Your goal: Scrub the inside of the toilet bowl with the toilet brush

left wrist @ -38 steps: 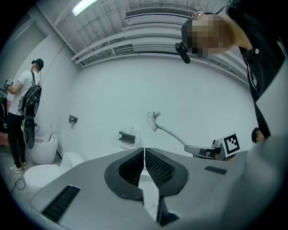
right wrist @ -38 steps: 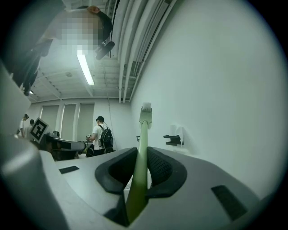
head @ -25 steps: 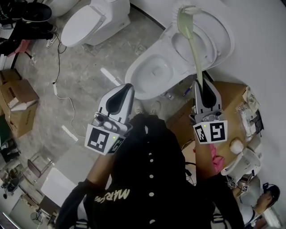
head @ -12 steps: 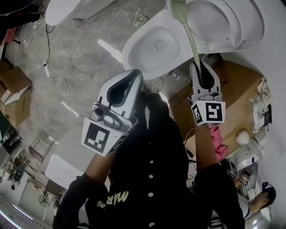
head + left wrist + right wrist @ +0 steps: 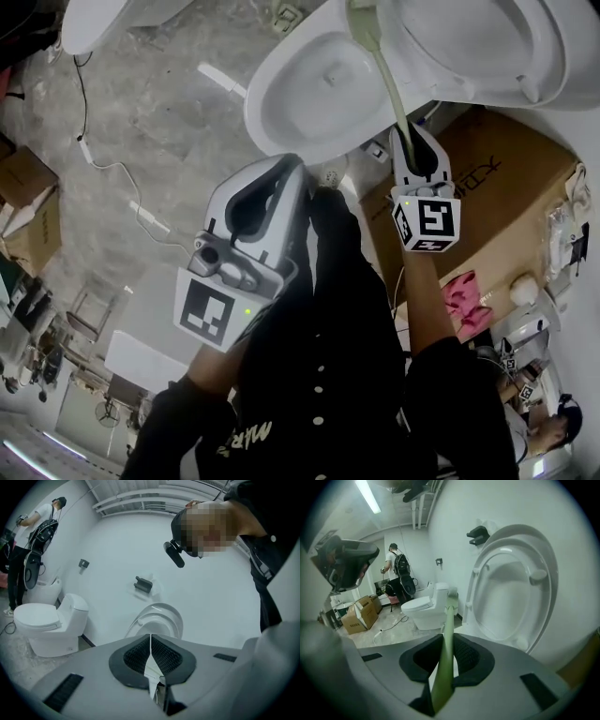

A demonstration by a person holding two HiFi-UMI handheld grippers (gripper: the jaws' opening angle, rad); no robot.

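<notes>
The white toilet bowl [image 5: 309,89] stands open at the top of the head view, its lid [image 5: 487,42] raised against the wall. My right gripper [image 5: 410,133] is shut on the pale green toilet brush handle [image 5: 389,89]. The brush head [image 5: 361,19] hangs over the back part of the bowl. In the right gripper view the handle [image 5: 445,653] runs between the jaws of the right gripper [image 5: 443,637] up to the brush head [image 5: 451,595], beside the raised lid [image 5: 515,592]. My left gripper [image 5: 279,164] is shut and holds nothing, just short of the bowl's near rim. The left gripper [image 5: 150,637] points at the toilet [image 5: 157,620].
A cardboard box [image 5: 478,178] sits right of the bowl, with a pink cloth [image 5: 464,300] nearer. A second toilet [image 5: 47,625] stands to the left, a person [image 5: 28,550] behind it. A cable [image 5: 103,159] and boxes [image 5: 28,202] lie on the floor.
Both grippers have come closer to the bowl. The brush head has moved from in front of the raised lid to over the bowl's back part. The left gripper stays shut.
</notes>
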